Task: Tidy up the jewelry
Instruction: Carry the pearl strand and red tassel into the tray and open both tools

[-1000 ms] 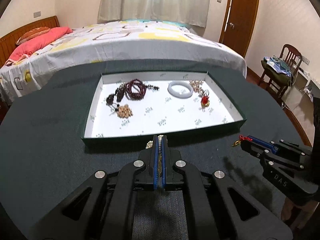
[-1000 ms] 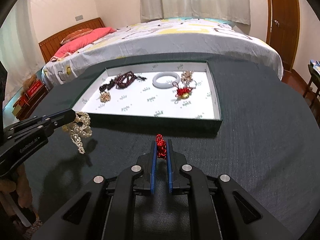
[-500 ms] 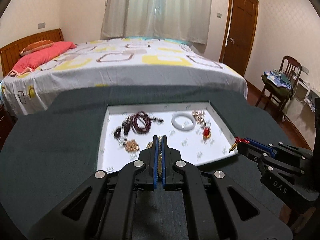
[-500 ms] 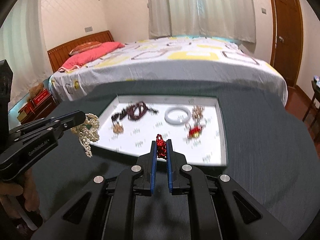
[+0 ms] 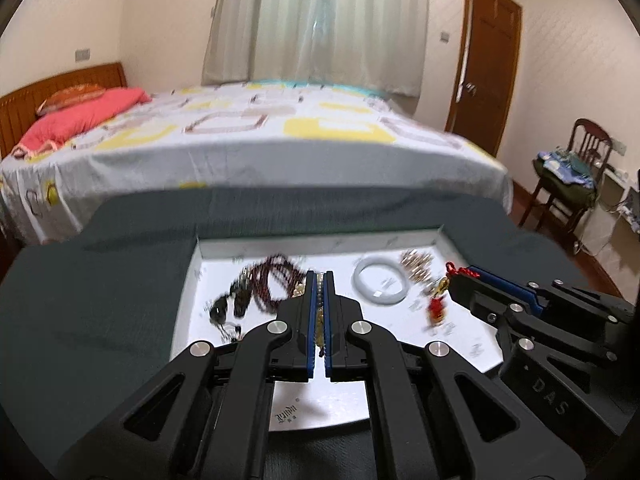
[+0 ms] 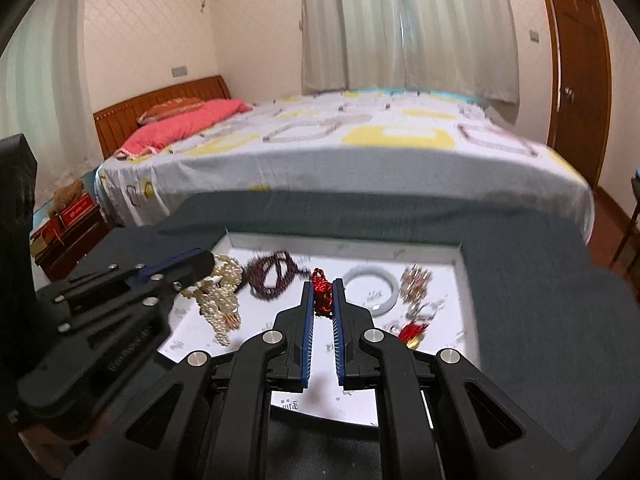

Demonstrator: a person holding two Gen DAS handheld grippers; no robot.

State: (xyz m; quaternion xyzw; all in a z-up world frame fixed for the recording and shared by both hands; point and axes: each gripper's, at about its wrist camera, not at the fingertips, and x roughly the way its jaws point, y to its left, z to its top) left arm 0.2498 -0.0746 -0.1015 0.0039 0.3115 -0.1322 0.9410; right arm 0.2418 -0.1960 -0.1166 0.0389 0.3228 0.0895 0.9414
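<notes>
A white-lined tray lies on the dark table. My left gripper is shut on a pearl necklace, which dangles over the tray's left part. My right gripper is shut on a red knot charm above the tray's right part. Lying in the tray are a dark red bead bracelet, a white bangle, a gold cluster and a red and gold charm.
Dark green cloth covers the table around the tray. Black beads lie near the tray's left wall. A bed stands just beyond the table. A chair and a wooden door are at the right.
Both grippers have moved forward from the table's near side to above the tray, each still holding its piece. The tray's front wall has passed under them.
</notes>
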